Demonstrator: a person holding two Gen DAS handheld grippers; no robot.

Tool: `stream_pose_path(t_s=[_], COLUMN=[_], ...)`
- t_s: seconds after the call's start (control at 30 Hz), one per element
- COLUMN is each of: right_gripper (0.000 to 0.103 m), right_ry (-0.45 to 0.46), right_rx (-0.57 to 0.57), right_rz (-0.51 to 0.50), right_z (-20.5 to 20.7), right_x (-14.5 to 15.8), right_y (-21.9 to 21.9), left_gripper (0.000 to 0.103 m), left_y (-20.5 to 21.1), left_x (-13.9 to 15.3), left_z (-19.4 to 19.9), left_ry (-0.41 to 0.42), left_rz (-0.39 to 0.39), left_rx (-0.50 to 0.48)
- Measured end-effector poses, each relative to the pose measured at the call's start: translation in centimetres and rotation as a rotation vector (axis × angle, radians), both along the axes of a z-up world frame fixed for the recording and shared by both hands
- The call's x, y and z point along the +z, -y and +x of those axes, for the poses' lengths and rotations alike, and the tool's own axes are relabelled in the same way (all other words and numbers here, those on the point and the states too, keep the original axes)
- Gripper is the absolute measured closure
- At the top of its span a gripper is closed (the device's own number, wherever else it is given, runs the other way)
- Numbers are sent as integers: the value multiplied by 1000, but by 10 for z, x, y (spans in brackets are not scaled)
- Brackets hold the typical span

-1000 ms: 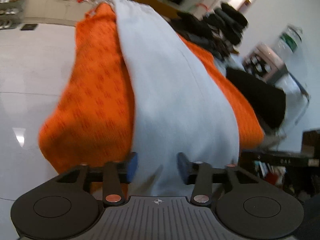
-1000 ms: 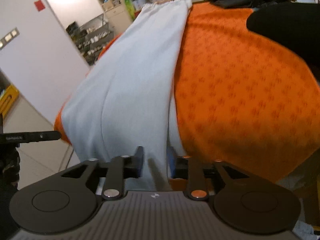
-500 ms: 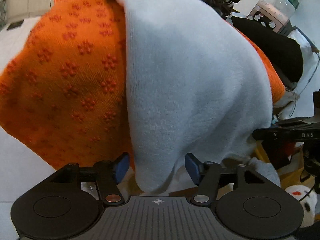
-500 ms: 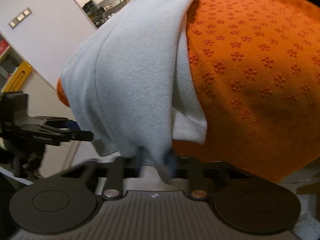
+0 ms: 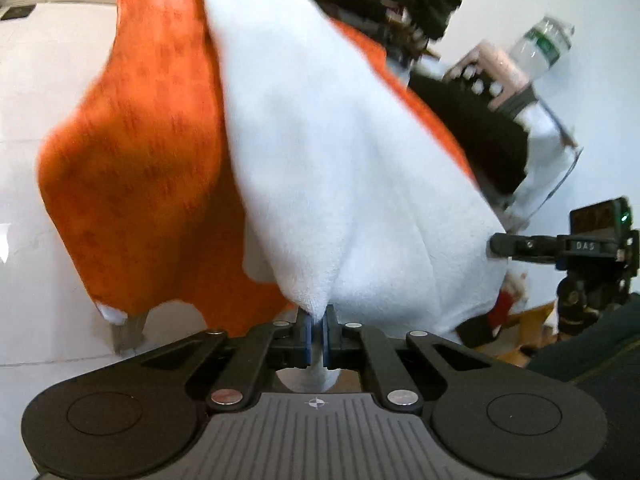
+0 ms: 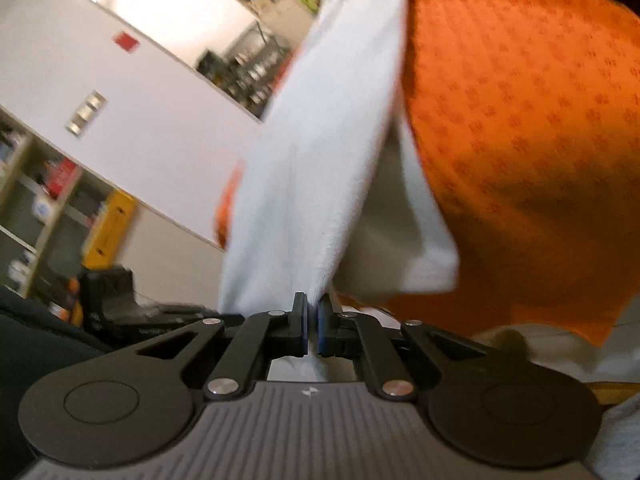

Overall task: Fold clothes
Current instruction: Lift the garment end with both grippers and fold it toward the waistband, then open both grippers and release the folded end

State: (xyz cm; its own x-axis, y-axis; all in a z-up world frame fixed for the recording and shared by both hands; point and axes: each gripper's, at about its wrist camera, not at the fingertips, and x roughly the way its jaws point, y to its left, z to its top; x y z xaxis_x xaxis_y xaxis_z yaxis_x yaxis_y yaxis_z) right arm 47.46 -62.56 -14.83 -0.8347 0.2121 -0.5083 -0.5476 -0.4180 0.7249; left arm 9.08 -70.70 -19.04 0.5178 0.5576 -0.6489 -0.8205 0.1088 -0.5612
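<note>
White fleecy garment (image 5: 340,168), pinched corners, orange dotted cloth (image 6: 520,140) beneath

Readable text: one marking only.
The letters "DAS", or something close given the blur, stand on the black arm (image 5: 560,246) at the right of the left wrist view.
</note>
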Motion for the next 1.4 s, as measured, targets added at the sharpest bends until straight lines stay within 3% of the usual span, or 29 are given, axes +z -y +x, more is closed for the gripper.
stream_pose_path(t_s=[0.27,0.43,0.73,0.97,1.1,1.17,1.2,1.23,1.27,1.3,1.33,1.4], right_gripper=[98,98,98,98,98,96,95,91,86,69,56,51], right_ry=[-208,-313,-217,-111,-63,-37,-25,-12,3,14,15,9], right_rx=[-68,-165,-287,-277,-263,-245,-237,-228,-219,-216,-223,-242], right_rz=[53,86,57,18,-4,0,2,5,21,44,62,94], right_z=[-4,-13,-59,-92,-103,-107,-109,-111,-111,-109,-106,-98], right_x=[65,92,91,58,38,33,31,29,31,37,41,49], right_y=[-48,-111,-268,-369,-393,-400,-404,-408,-405,-399,-393,-383], left_gripper=[96,96,96,96,95,91,81,60,52,44,43,43], left_y=[-28,-102,-234,-315,-333,-327,-324,-322,-319,-316,-313,-306], left_x=[97,115,144,117,105,107,109,110,111,112,113,115], left_z=[-32,-35,-41,-57,-66,-72,-75,-77,-80,-83,-86,-91], left_ry=[46,-13,-118,-205,-210,-198,-192,-187,-181,-175,-170,-161], left_rz=[217,267,353,259,221,227,230,233,236,238,241,246], left_rx=[105,168,280,317,350,372,382,393,404,415,426,446])
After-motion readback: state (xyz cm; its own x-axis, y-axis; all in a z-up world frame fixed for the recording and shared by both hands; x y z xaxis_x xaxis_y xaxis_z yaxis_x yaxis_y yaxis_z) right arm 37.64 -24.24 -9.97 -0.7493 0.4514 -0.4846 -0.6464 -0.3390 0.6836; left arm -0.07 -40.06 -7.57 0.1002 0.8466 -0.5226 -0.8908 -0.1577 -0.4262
